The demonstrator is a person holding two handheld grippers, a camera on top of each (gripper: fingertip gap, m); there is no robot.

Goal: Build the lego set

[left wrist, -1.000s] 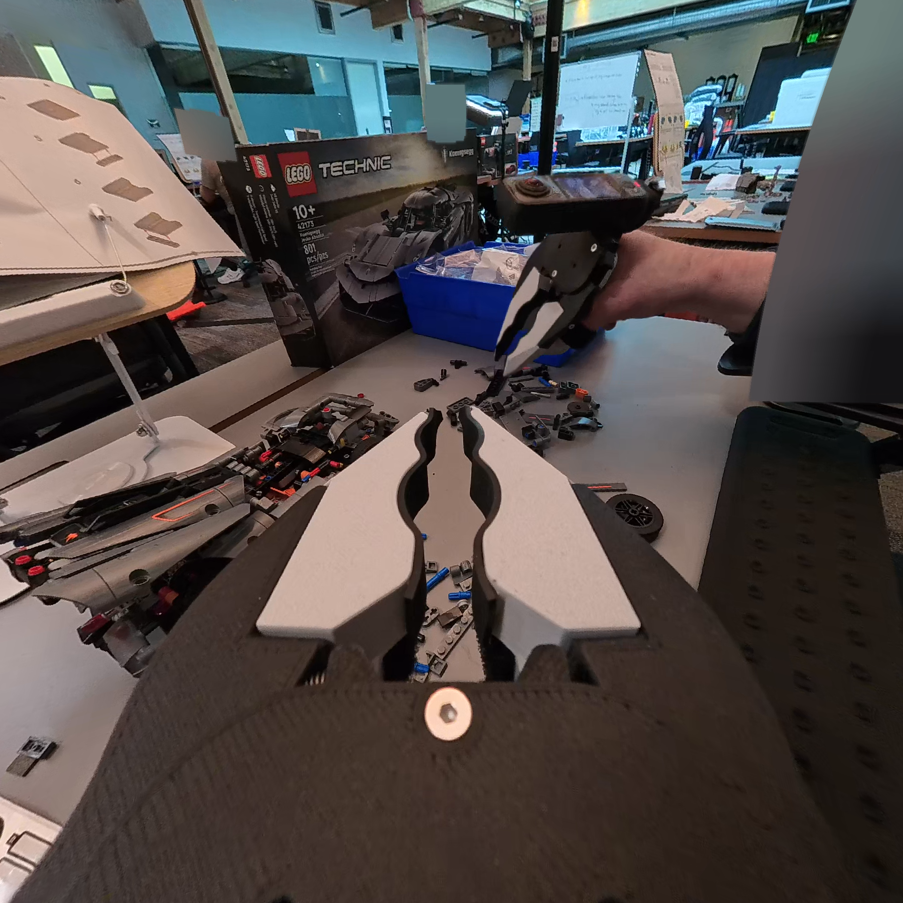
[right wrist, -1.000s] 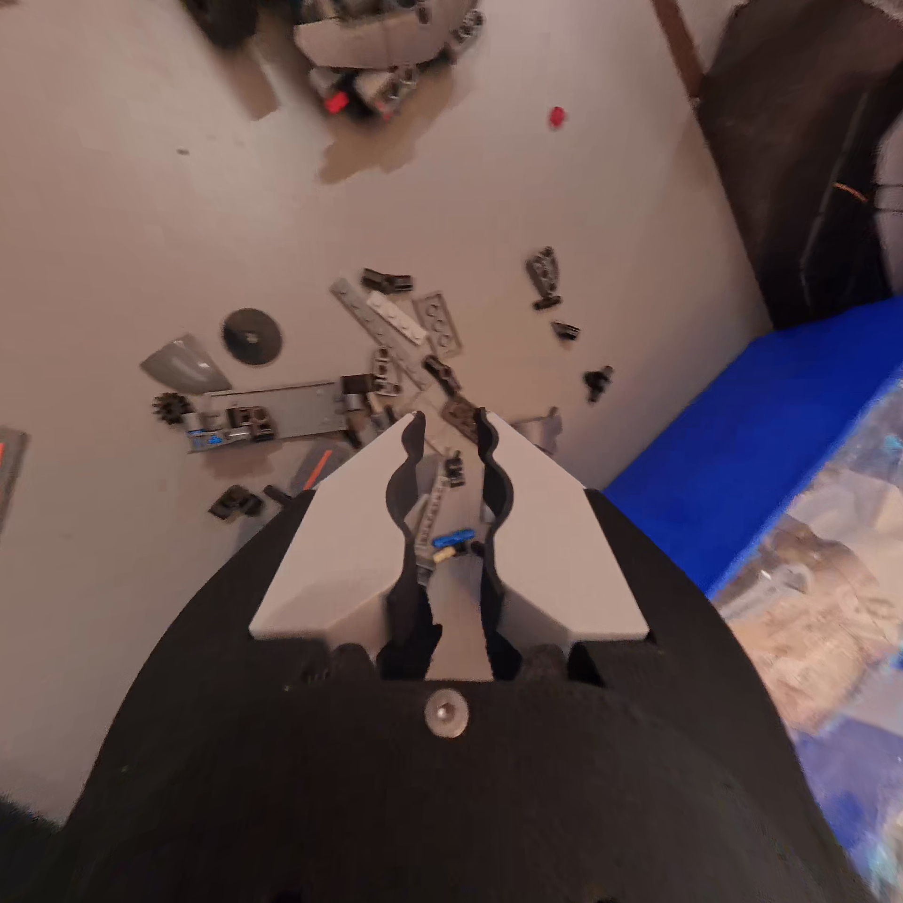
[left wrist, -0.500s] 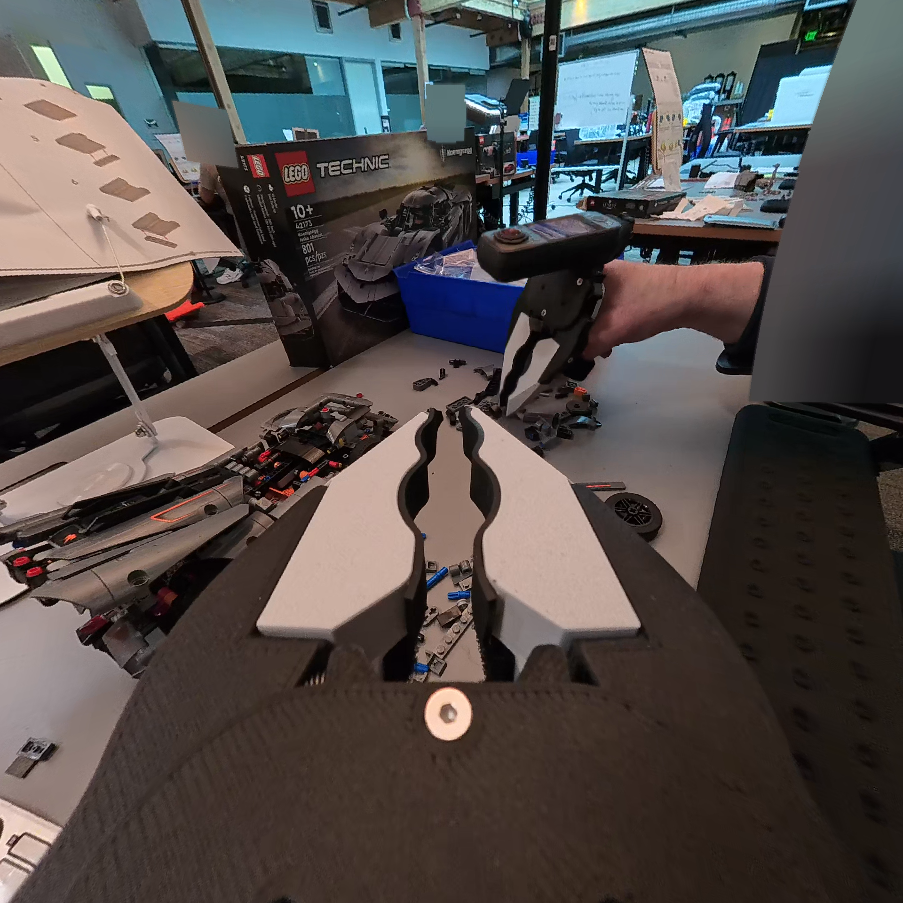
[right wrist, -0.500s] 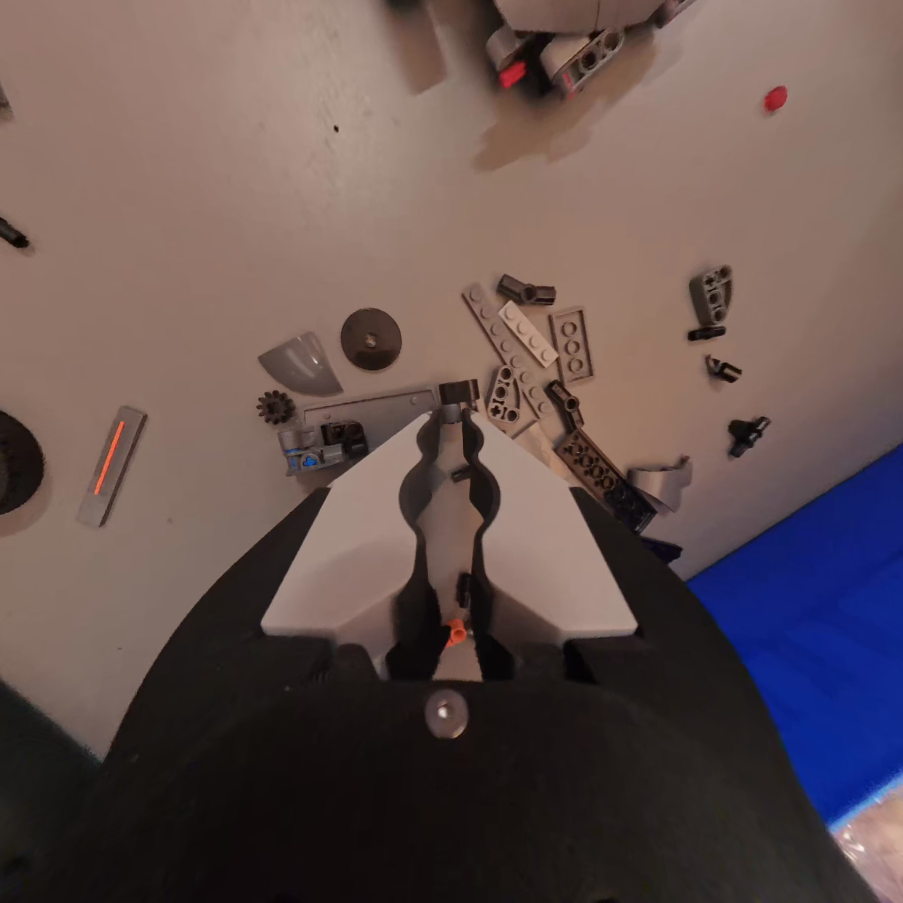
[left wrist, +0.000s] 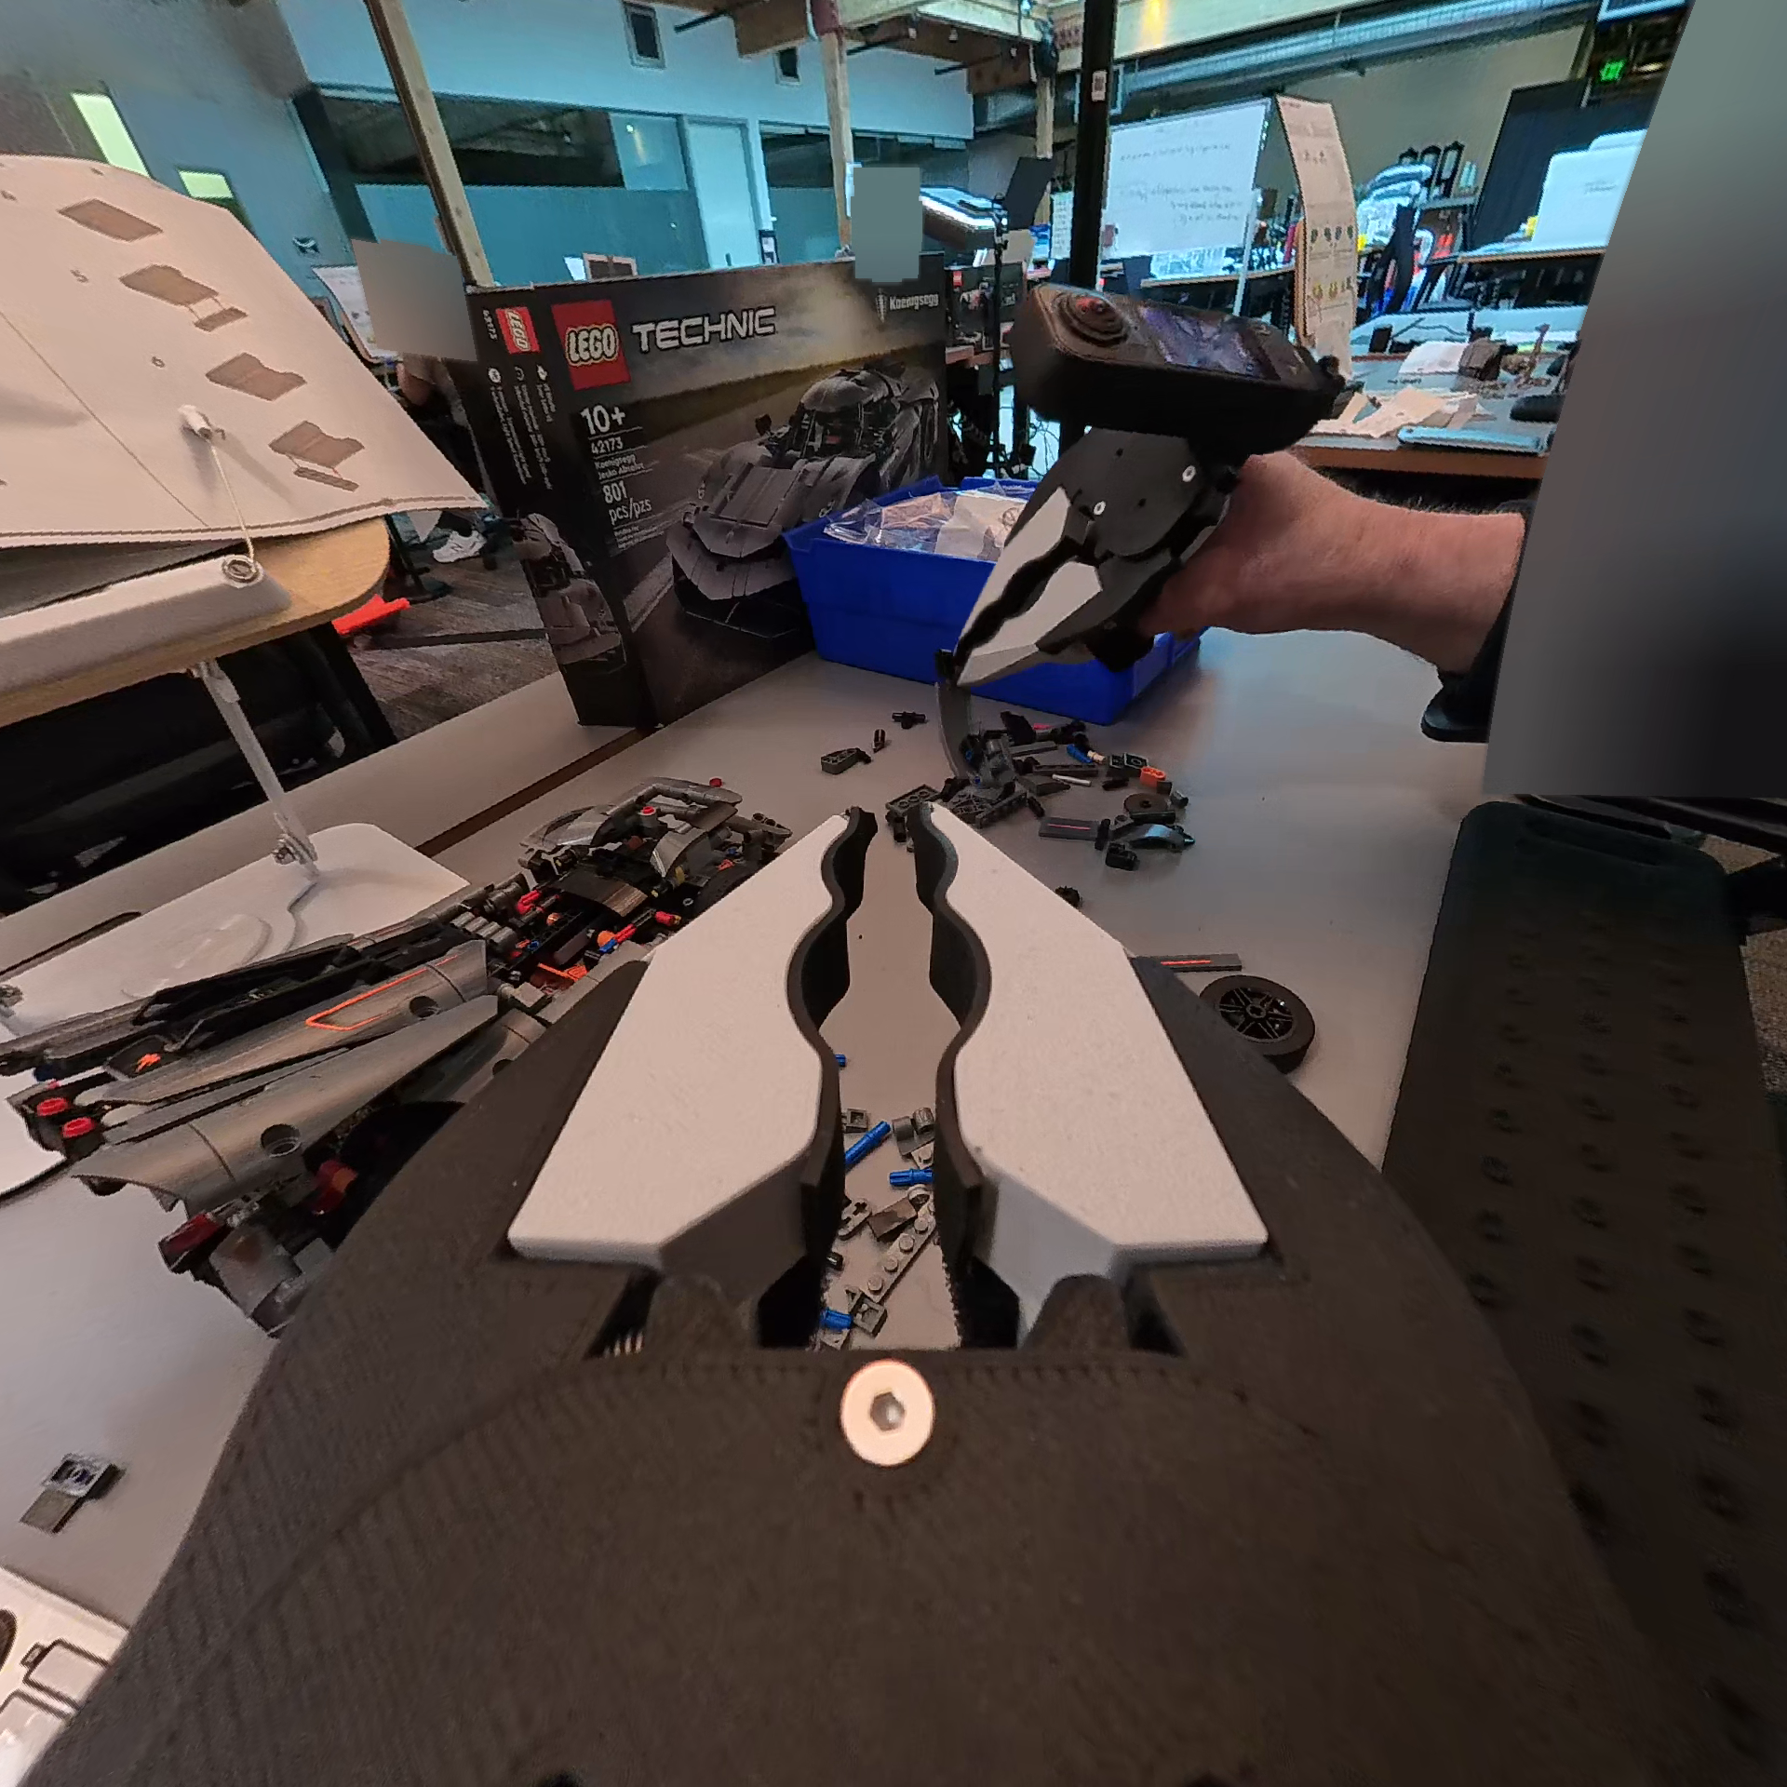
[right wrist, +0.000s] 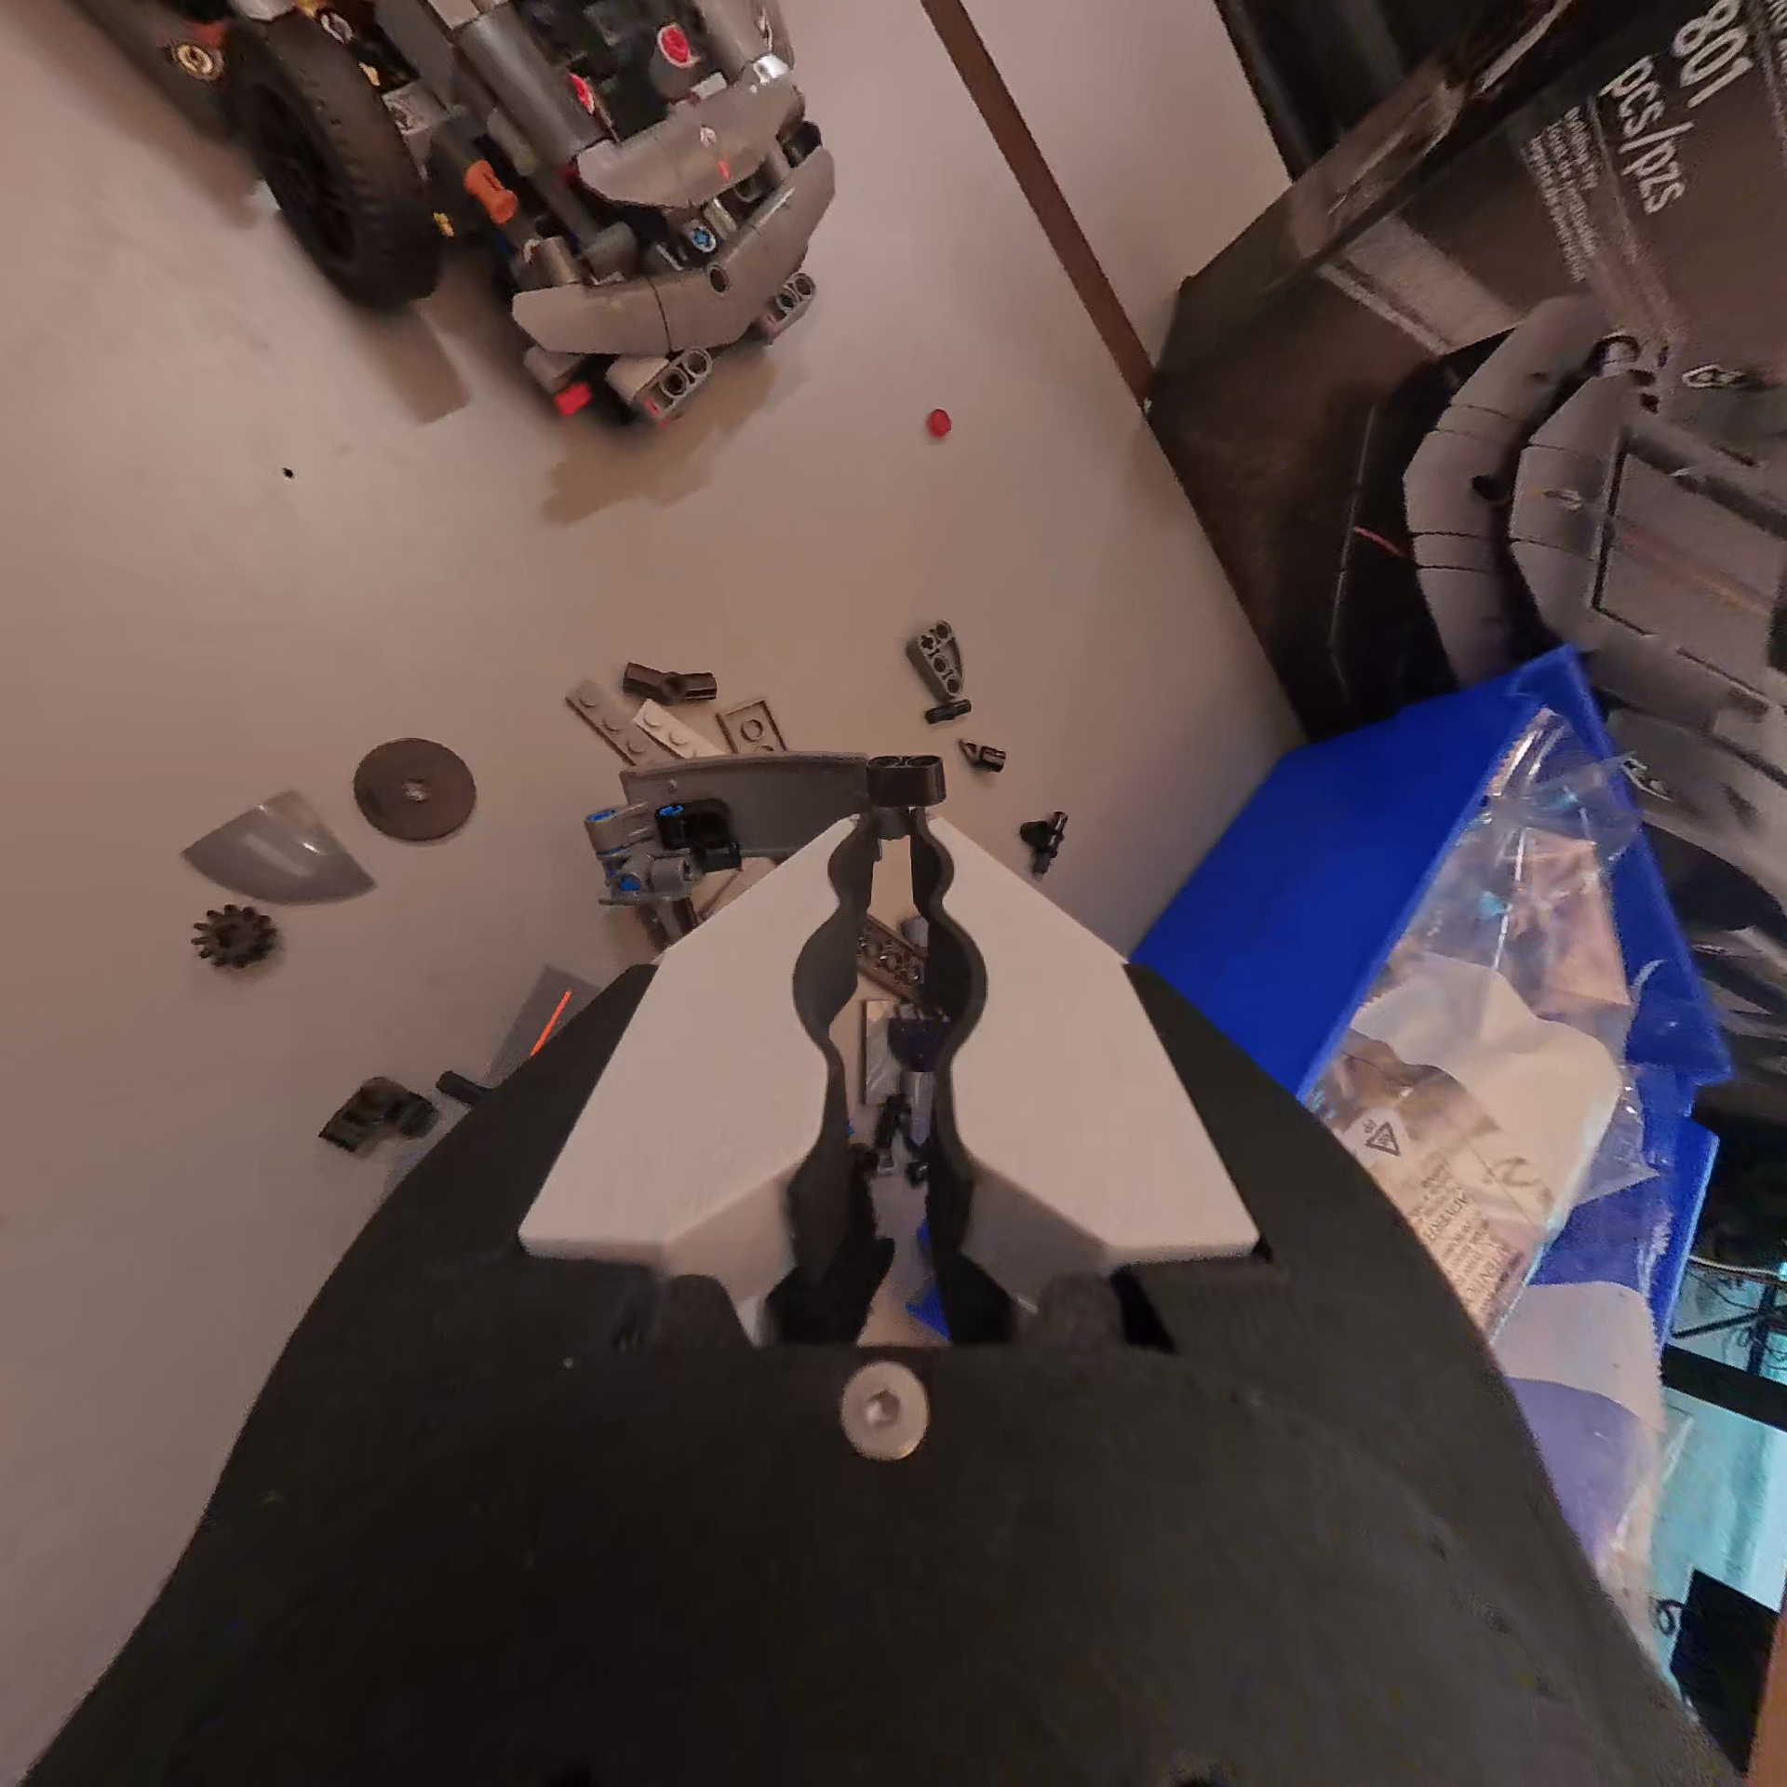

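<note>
The curved grey panel (right wrist: 749, 798), with a black connector at its end, is pinched in the right gripper (right wrist: 890, 822), clear of the loose parts pile (left wrist: 1054, 783) on the table (left wrist: 1305, 870). That reads as the pickup step done. Next: carry it across to the part-built car (left wrist: 387, 996) and line it up. The left gripper (left wrist: 892, 822) hovers, slightly parted, holding nothing.

Right gripper (right wrist: 888, 822) raised, tips pinched together; left gripper (left wrist: 888, 822) low, narrowly parted, empty.
</note>
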